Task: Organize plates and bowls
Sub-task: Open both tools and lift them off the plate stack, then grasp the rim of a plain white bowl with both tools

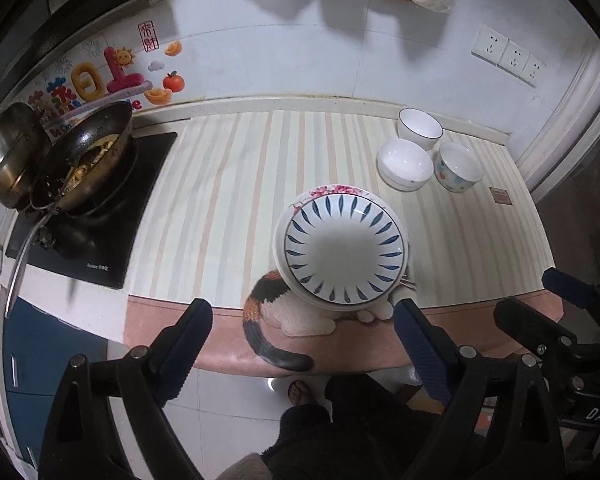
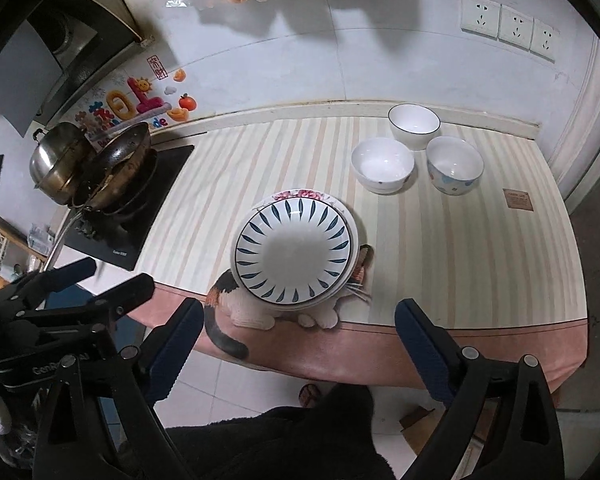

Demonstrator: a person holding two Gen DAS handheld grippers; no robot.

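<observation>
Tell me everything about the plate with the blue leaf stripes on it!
The blue-patterned plate is round, white and shiny, like glazed ceramic, with dark blue leaf-shaped strokes fanning around its rim and a plain middle. It lies flat and face up, on top of at least one more plate, a floral plate whose pink flowers peek out behind it. The stack rests near the front edge of the striped counter mat, partly covering a cat picture. It looks empty, and neither gripper touches it.
</observation>
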